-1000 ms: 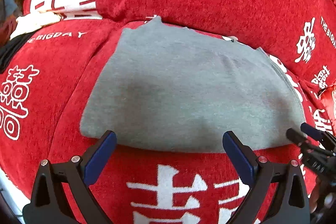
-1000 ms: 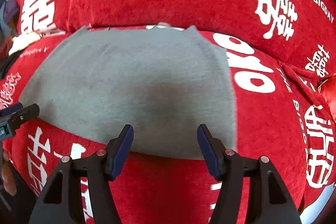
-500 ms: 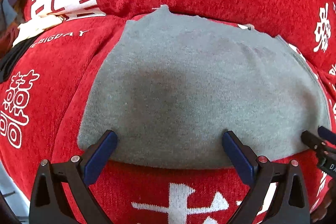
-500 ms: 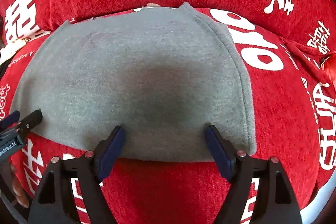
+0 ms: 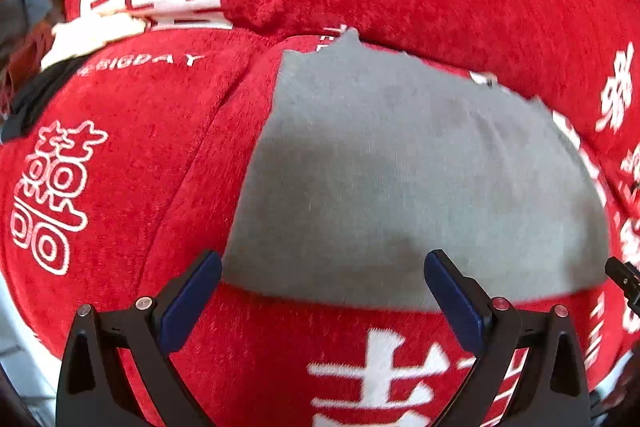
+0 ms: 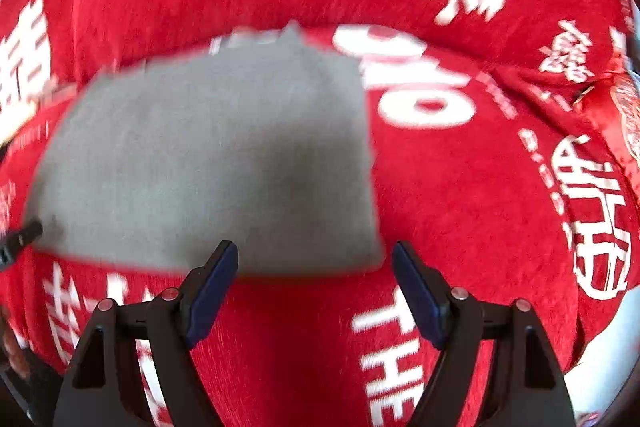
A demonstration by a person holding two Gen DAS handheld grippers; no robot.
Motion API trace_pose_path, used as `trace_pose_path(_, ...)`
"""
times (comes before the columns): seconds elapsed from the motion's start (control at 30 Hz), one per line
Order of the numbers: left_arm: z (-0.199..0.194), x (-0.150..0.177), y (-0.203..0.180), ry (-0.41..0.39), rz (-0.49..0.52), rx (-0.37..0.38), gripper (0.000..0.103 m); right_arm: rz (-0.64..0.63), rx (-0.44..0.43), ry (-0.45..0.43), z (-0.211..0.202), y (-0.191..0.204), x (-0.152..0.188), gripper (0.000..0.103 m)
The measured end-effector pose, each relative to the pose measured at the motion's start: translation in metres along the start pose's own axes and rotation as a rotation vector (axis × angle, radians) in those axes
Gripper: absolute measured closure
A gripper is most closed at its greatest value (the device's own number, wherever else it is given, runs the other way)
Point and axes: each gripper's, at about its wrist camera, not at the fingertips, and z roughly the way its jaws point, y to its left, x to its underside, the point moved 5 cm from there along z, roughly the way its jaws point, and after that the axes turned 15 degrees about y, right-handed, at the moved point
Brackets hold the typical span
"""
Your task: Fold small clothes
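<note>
Two open grippers above grey garment [image 5: 420,179] on red cover [image 5: 120,155]

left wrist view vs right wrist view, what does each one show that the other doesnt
Only the left wrist view shows the left gripper with its jaws open across the near left corner of the grey garment, plus cluttered items past the cover's far left edge. Only the right wrist view shows the right gripper, jaws open across the garment's near right corner, and a red tasselled ornament at far right. Both show the grey garment lying flat on the red cover with white lettering, and each catches the other gripper's tip at the frame edge.
</note>
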Motion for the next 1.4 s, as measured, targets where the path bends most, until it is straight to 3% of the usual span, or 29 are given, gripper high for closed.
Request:
trace_pose_path(0.07,0.002,-0.011,-0.005,0.007,-0.019,0.015,0.002,0.061,-0.024,-0.091,-0.011,0.001,-0.011,0.021)
trace_pose_path(0.13,0.005,-0.022,-0.017,0.009,-0.003,0.011,0.002,0.077,-0.050,-0.118,-0.012,0.013,-0.024,0.021)
trace_pose_path(0.27,0.022,-0.038,-0.042,0.047,0.044,-0.009,0.002,-0.053,0.029,-0.045,0.010,0.058,-0.044,0.021)
trace_pose_path(0.4,0.035,-0.039,-0.040,0.055,0.044,-0.002,0.001,-0.188,0.180,0.025,0.046,0.086,-0.044,0.021)
trace_pose_path(0.53,0.016,-0.047,-0.029,0.026,0.010,0.028,0.001,-0.151,0.116,0.012,0.036,0.078,-0.045,0.021)
trace_pose_path(0.63,0.005,-0.068,-0.026,-0.006,-0.056,0.067,0.001,-0.183,0.128,-0.072,0.021,0.086,-0.070,0.021)
trace_pose_path(0.73,0.013,-0.083,-0.040,0.027,-0.043,0.080,0.001,-0.220,0.104,-0.024,0.035,0.096,-0.095,0.021)
trace_pose_path(0.8,0.023,-0.092,-0.056,0.038,0.015,0.035,0.001,-0.188,0.083,0.050,0.057,0.092,-0.114,0.021)
trace_pose_path(0.93,0.053,-0.101,-0.063,0.107,0.037,0.003,0.001,-0.113,0.071,0.082,0.080,0.072,-0.137,0.021)
trace_pose_path(1.1,0.060,-0.116,-0.059,0.101,0.060,-0.024,0.001,-0.008,-0.052,0.127,0.096,0.031,-0.160,0.020)
trace_pose_path(1.2,0.049,-0.122,-0.046,0.104,0.043,0.015,0.001,0.043,-0.139,0.129,0.093,0.014,-0.164,0.022)
trace_pose_path(1.33,0.027,-0.120,0.013,0.071,-0.062,0.129,0.001,0.122,-0.017,0.055,0.065,-0.017,-0.149,0.022)
trace_pose_path(1.4,0.027,-0.116,0.043,0.084,-0.109,0.156,0.001,0.135,-0.028,0.011,0.049,-0.032,-0.131,0.022)
